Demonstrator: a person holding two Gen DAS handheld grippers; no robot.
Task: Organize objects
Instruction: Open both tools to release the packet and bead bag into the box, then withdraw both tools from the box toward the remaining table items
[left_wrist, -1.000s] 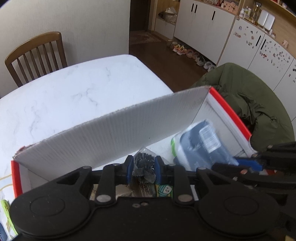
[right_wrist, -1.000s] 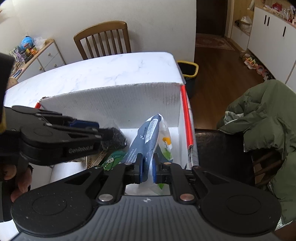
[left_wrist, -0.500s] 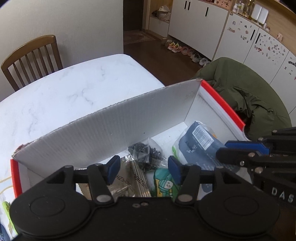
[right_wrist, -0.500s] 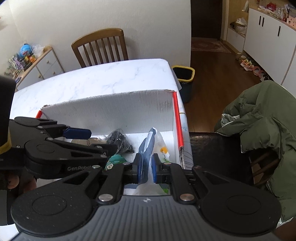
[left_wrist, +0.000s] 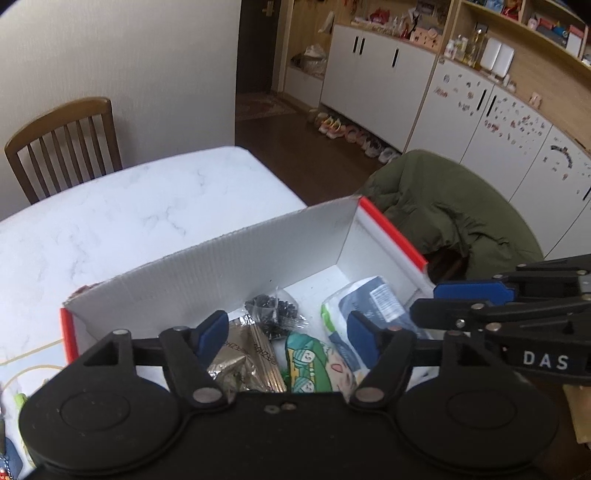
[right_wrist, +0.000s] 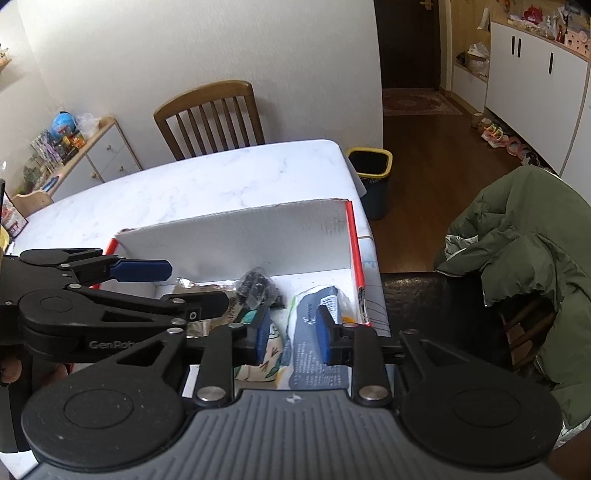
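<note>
the left gripper (left_wrist: 284, 332) was spread open above the white box (left_wrist: 207, 273) on the marble table (left_wrist: 122, 206), holding nothing. the right gripper (right_wrist: 290, 338) was likewise released. inside the box lay a black bead bag (left_wrist: 275, 312), a silver packet (left_wrist: 240, 354), a green cartoon packet (left_wrist: 306, 365) and a blue-white pouch (right_wrist: 317, 354).

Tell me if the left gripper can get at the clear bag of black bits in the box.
Probably yes: the left gripper is open above the box, and the bag of black bits lies uncovered just ahead, nothing between.
</note>
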